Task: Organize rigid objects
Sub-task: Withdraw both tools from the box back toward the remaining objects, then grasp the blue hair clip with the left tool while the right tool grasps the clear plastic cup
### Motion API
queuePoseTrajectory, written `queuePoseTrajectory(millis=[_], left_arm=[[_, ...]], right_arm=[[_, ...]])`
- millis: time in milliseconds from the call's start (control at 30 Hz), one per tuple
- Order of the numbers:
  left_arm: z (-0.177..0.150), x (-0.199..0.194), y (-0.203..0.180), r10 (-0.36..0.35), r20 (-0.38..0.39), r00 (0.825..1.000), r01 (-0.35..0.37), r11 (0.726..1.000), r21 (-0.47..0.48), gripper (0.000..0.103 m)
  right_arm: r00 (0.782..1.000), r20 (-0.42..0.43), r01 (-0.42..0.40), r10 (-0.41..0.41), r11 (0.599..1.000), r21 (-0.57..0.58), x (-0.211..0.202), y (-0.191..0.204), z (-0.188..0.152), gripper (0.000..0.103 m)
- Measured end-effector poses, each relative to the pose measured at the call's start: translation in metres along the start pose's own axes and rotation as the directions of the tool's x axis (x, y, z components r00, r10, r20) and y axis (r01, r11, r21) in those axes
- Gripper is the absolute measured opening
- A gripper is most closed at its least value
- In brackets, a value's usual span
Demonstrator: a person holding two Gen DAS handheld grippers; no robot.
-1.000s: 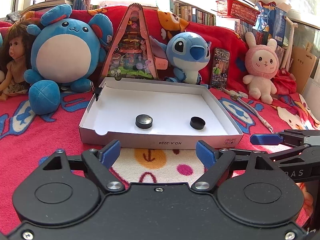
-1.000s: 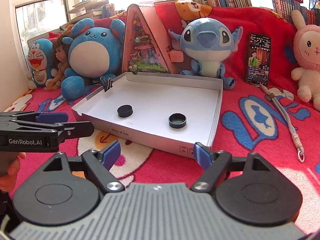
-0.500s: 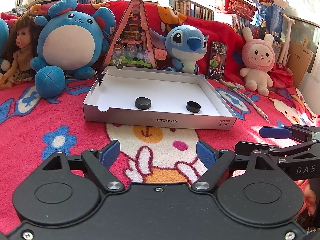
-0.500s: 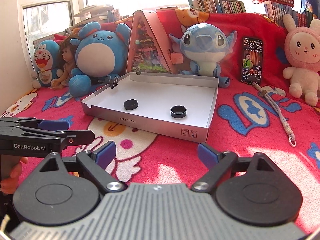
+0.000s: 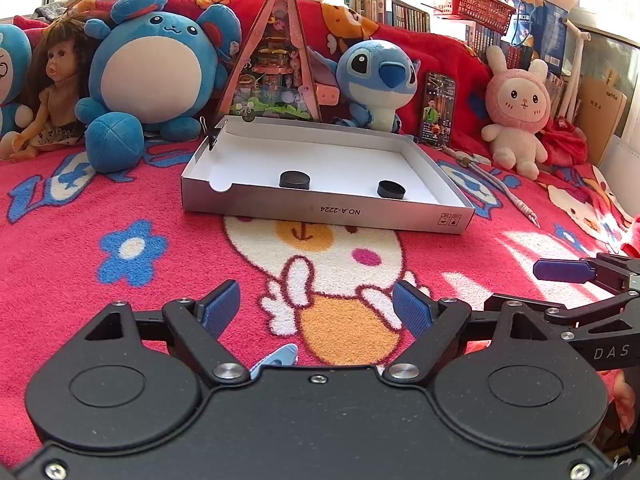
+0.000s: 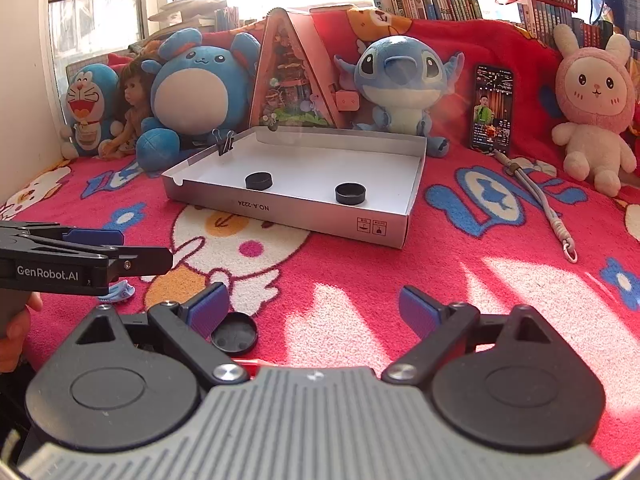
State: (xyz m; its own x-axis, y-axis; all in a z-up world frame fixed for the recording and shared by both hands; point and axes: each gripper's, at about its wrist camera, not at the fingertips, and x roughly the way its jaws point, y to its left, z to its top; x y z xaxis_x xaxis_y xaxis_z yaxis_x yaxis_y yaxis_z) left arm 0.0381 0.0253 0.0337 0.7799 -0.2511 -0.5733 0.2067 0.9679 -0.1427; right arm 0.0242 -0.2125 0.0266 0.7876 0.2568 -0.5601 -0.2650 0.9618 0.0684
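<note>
Nearest, the left gripper hovers spread over the red blanket with nothing between its fingers, a pale blue clip just under it. The right gripper is also spread and empty after opening wider, a black lid lying by its left finger. Farther off, the white box holds two black caps, well apart; plush toys sit behind.

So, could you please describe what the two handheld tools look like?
Both are matte black linkages with ribbed blue pads and silver pivot screws. The left tool has a smooth black body marked "GenRobot.AI"; the right tool has a ridged grey body marked "DAS".
</note>
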Motion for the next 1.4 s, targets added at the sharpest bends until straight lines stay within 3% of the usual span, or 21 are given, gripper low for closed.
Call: queuePoseTrajectory(millis=[700, 867, 1033, 1267, 1400], left_arm=[[-0.031, -0.024, 0.002, 0.017, -0.004, 1.000, -0.017, 0.999, 0.050, 0.079], [-0.037, -0.029, 0.002, 0.028, -0.010, 1.000, -0.027, 0.997, 0.074, 0.072], [-0.039, -0.030, 0.008, 0.033, -0.026, 0.999, -0.031, 0.998, 0.057, 0.056], [-0.041, -0.030, 0.012, 0.054, -0.018, 0.998, -0.053, 0.996, 0.066, 0.047], [-0.041, -0.028, 0.013, 0.063, -0.011, 0.998, -0.062, 0.996, 0.063, 0.046]], right_arm=[[0.997, -0.052, 0.051, -0.053, 0.998, -0.027, -0.022, -0.002, -0.033, 0.097], [0.996, -0.064, 0.063, -0.065, 0.998, -0.024, -0.025, -0.004, -0.038, 0.097], [0.995, -0.063, 0.078, -0.079, 0.997, -0.009, -0.027, -0.006, -0.042, 0.097], [0.993, -0.037, 0.110, -0.111, 0.994, -0.030, -0.039, -0.010, -0.044, 0.097], [0.991, -0.036, 0.125, -0.127, 0.991, -0.050, -0.046, -0.013, -0.044, 0.083]])
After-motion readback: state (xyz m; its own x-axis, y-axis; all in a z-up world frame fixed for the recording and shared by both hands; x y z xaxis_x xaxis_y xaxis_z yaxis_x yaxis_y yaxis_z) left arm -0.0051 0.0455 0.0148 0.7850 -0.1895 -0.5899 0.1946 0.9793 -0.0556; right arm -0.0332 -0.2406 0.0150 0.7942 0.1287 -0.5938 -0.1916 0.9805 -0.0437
